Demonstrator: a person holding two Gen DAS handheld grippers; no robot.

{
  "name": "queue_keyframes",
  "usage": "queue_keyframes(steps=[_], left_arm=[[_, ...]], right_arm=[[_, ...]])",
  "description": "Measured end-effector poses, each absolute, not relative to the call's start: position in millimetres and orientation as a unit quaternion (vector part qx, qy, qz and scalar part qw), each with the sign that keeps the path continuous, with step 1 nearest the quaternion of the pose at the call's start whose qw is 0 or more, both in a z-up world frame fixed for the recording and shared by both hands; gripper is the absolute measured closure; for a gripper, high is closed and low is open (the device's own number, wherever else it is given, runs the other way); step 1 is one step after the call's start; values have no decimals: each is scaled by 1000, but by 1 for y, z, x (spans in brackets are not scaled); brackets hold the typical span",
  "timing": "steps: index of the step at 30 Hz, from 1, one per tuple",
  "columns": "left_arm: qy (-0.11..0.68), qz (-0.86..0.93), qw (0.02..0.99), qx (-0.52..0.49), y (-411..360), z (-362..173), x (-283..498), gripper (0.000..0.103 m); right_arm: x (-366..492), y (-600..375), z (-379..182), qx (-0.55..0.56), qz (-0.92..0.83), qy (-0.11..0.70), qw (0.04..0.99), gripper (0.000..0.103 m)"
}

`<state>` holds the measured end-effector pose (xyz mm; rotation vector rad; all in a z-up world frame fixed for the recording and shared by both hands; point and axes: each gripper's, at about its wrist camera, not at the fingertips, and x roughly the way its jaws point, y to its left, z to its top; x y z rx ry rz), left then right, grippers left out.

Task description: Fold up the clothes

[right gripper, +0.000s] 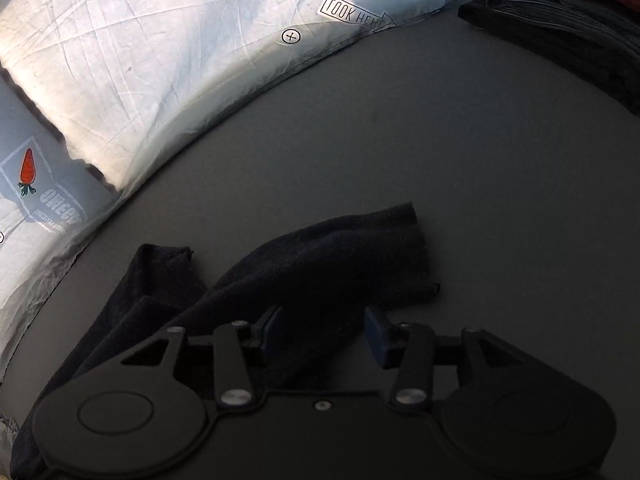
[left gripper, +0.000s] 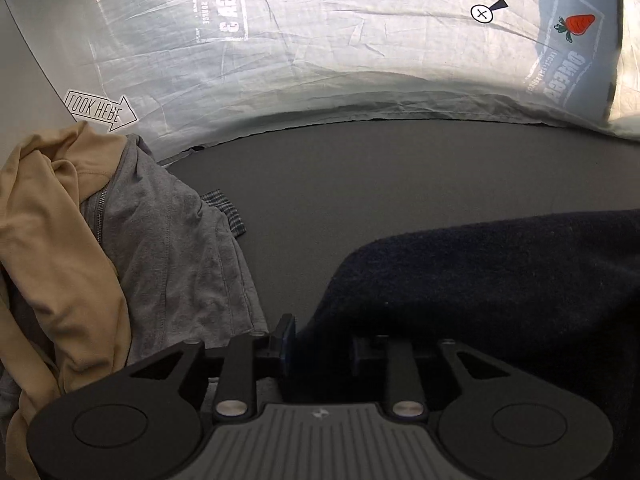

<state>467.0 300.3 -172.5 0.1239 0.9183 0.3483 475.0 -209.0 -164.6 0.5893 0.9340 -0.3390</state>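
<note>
Down at the left gripper [left gripper: 318, 344], the two black fingers [left gripper: 286, 334] stand parted, with the edge of a dark navy knitted garment [left gripper: 500, 292] lying across the gap between them; whether the pads press on the fabric cannot be told, since the right-hand finger is half buried in the dark cloth; the garment spreads from the fingers outward to the right and ahead over the dark grey tabletop [left gripper: 380, 184]; to the left of the fingers lies a heap of unfolded clothes, a grey zip-up jersey top [left gripper: 180, 256] nearest, a tan soft garment [left gripper: 48, 240] draped over it farther left, and a small corner of checked blue fabric [left gripper: 226, 210] peeking out beyond the grey one; well ahead of the fingers a crumpled pale blue printed sheet [left gripper: 320, 60] runs along the far edge of the tabletop.

At the right gripper [right gripper: 322, 328], the fingers [right gripper: 378, 332] also stand apart with blue pads showing; the same dark navy garment [right gripper: 320, 264] lies just ahead of and under them, its sleeve end reaching forward and right, yet no pad visibly clamps it; far ahead to the right sits a stack of folded dark clothes [right gripper: 560, 36], a red piece on top; the pale printed sheet [right gripper: 160, 60] lies ahead to the left.
</note>
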Motion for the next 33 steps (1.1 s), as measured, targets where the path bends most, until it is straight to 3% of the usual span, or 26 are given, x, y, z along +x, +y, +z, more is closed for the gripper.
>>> queue_keyframes(steps=[3,7,8,9,12,18,20,31,32,33], left_arm=[[453,162,877,10,296,-171,438,42],[461,164,870,-53,284,-163,404,35],[460,158,872,-57,276,-159,398,32],[457,150,875,-58,268,-155,393,27],[446,110,887,-41,231,-142,388,18],[417,-19,904,89,129,-128,408,12],[403,-62,902,142,92,-131,418,11],[279,-161,847,423,-41,-179,472,12],[266,-169,844,433,-47,-181,475,17],[254,-176,843,441,-51,-182,477,28]], right_arm=[[482,-204,-175,299,-155,448,828,50],[493,-202,-183,302,-175,462,815,51],[492,-201,-182,306,-169,456,819,69],[491,-201,-181,311,-159,451,822,96],[483,-211,-175,351,-126,427,824,96],[461,-246,-161,507,-25,358,783,96],[456,-260,-164,542,-11,349,764,96],[440,-280,-174,500,13,379,779,96],[441,-280,-173,496,21,377,782,96],[444,-281,-170,490,30,374,787,96]])
